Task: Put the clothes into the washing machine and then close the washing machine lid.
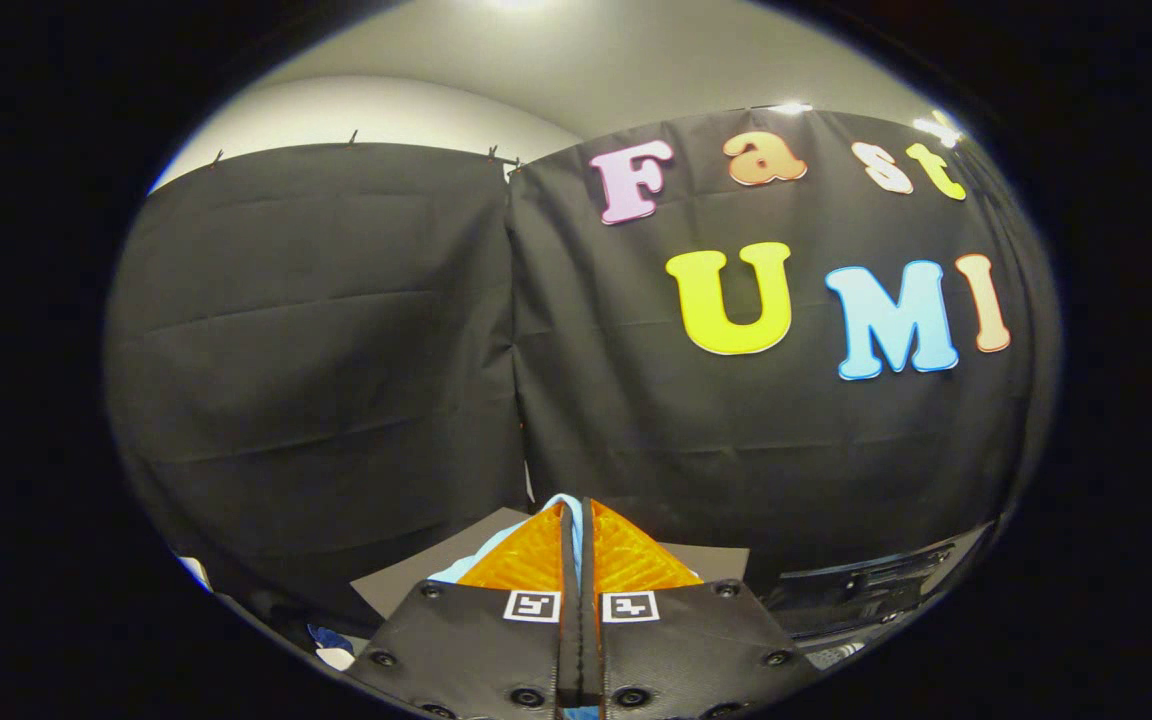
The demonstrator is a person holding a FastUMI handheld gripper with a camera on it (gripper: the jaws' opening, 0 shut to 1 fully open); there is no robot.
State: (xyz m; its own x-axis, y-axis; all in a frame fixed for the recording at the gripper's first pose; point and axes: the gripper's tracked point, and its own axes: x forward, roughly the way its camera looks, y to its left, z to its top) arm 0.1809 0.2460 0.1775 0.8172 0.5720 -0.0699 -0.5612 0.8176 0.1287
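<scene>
gripper (577,512) points forward and a bit up toward the booth wall (336,350), fingers at the near bottom of the gripper view. the two fingers are clenched together, ribbed wedge-shaped pads (526,560) meeting in a narrow seam, and a thin strip of light blue cloth (570,520) is pinched in that seam, so it is grasping the garment. cloth looks soft and thin; it peeks over the fingertips as a small rounded fold and spills out on the left side of the left pad as a pale blue edge (466,565). more of it shows at the very near bottom between the finger bodies.

finger bodies are flat matte plates with round screw heads, each carrying a small square black-and-white marker (532,605) near the pad base.

behind the fingers lies a flat grey sheet (406,580), board-like, with straight edges. to the right, low and near, a dark glossy panel with a hard edge (876,585), too distorted to tell what it is. lower left, a small blue and white scrap (331,645), blurred, cannot tell what.

wall is black woven cloth, matte, hung in two panels with horizontal crease lines and a vertical join (514,330); small clips hold the top edge. above it a pale smooth wall and ceiling (576,70) with a bright light glare at the top.
</scene>
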